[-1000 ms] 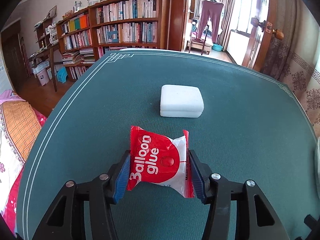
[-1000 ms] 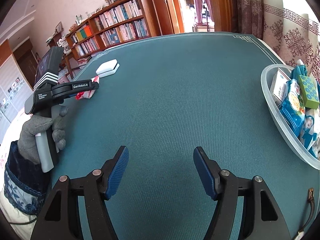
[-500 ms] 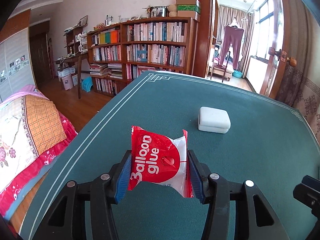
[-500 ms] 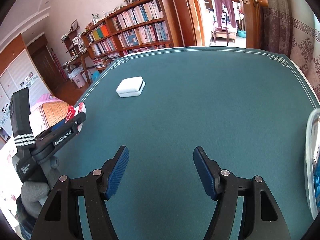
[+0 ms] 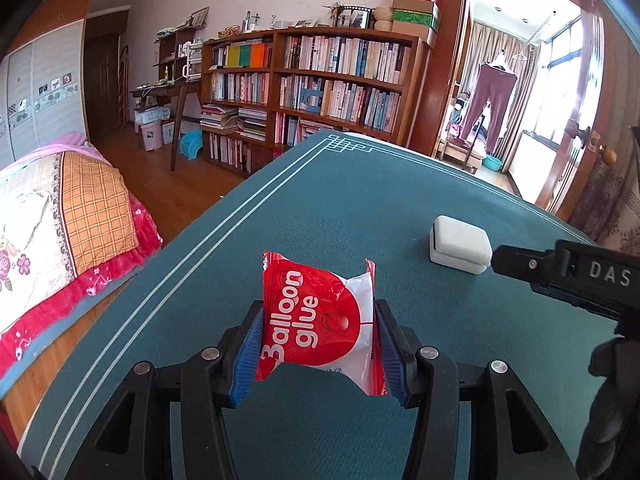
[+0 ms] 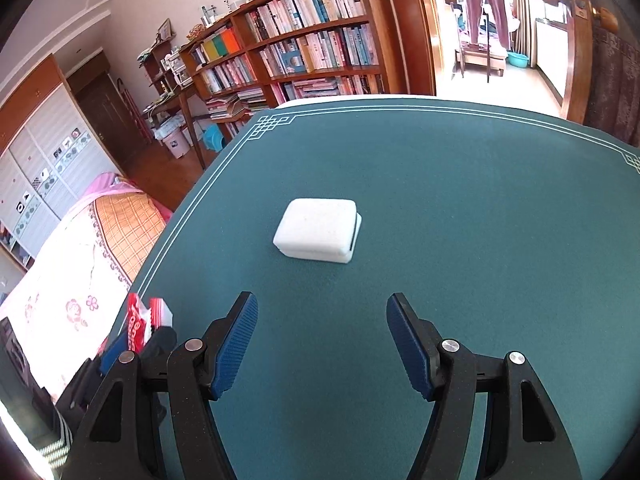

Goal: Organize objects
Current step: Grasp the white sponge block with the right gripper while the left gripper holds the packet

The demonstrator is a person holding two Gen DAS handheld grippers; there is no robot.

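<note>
Left wrist view, right up close: the left gripper (image 5: 318,350) has its blue pads (image 5: 250,354) pressed in on both sides of a red-and-white packet (image 5: 318,322) marked "Balloon glue", and the packet is held up off the green table (image 5: 360,200), standing upright between the fingers. Just past it and off to the right, the black body of the right gripper (image 5: 560,276) pokes into frame, lettering "DAS" readable on its side. Its tip sits just beside a white sponge block (image 5: 460,250) that lies flat on the cloth, well apart from the packet.

Over to the right wrist view: those jaws are spread wide with only bare green cloth between the blue pads (image 6: 234,354), and they hover over the table. The white sponge block lies straight ahead of them, clear of both fingers. Down in the lower left corner, a sliver of the packet pokes out, pinched in the left gripper near the table's edge.

Further back, a patterned bed (image 5: 60,216) sits left of the table, and a tall bookshelf (image 5: 312,84) packed with books lines the far wall.
</note>
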